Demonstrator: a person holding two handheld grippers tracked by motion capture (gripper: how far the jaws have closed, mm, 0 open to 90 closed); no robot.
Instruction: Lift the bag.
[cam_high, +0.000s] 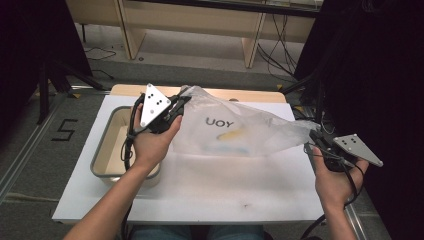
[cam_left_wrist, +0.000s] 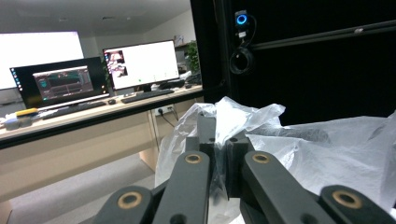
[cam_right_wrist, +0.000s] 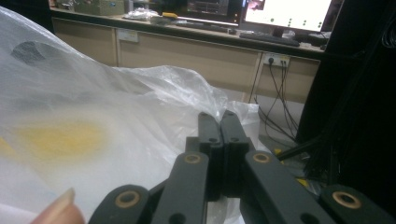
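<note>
A translucent plastic bag with dark letters hangs stretched above the white table top; something yellow and blue shows faintly inside it. My left gripper is shut on the bag's far left corner, and in the left gripper view the crumpled film is pinched between the black jaws. My right gripper is shut on the bag's right end; in the right gripper view its jaws clamp the film, with a yellow blur showing through.
A shallow metal tray with a pale inside sits at the table's left, under my left forearm. Wooden desk legs and cables lie on the floor beyond the table. Black curtains close both sides.
</note>
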